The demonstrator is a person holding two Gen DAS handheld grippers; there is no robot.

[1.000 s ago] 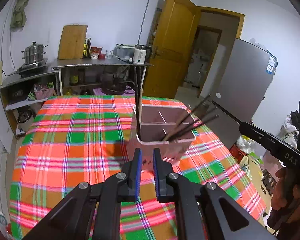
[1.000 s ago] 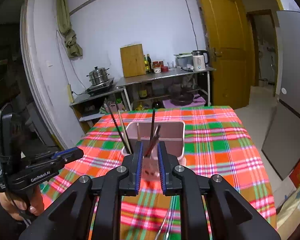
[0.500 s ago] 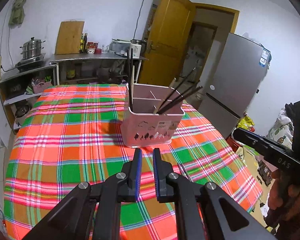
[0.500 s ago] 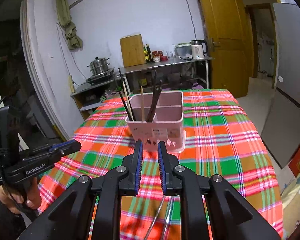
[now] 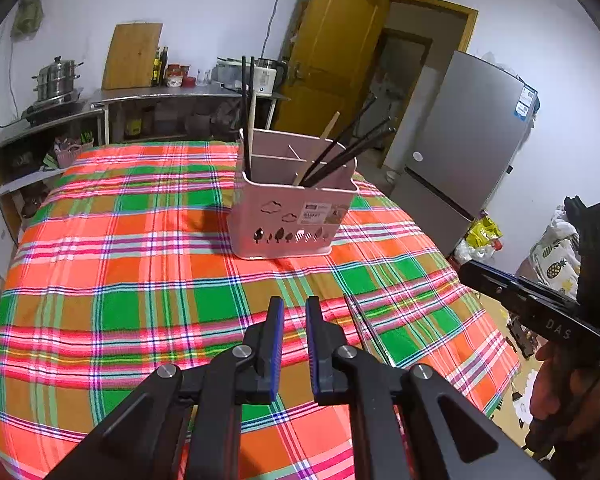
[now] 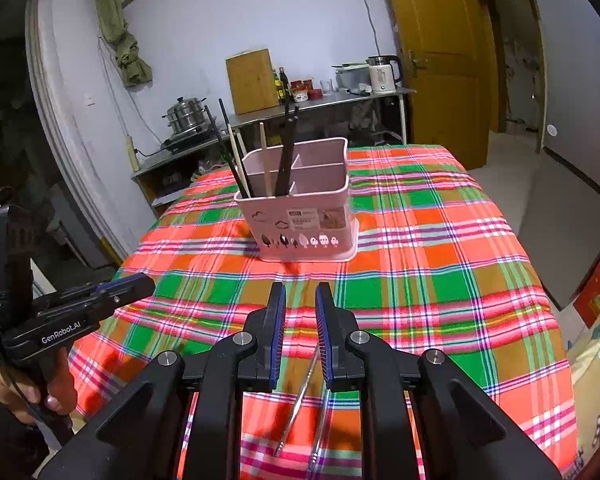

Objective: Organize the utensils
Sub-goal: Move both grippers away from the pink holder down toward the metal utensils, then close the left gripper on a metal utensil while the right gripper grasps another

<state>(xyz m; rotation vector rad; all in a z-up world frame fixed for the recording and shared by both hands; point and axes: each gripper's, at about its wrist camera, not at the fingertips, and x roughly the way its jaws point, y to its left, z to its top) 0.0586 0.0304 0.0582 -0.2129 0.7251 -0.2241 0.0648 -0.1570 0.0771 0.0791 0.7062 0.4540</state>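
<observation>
A pink utensil holder stands on the plaid tablecloth and holds several black and wooden chopsticks. It also shows in the right wrist view. Two metal chopsticks lie on the cloth under my right gripper. My left gripper hovers over the cloth in front of the holder. Both grippers have a narrow gap between the jaws and hold nothing.
A steel counter with a pot, cutting board and bottles stands behind the table. A yellow door and a grey fridge are at the right. The table edge drops off at the right.
Both grippers have pulled back from the holder and lowered. The holder now looks farther away and the metal chopsticks have come into the right wrist view.
</observation>
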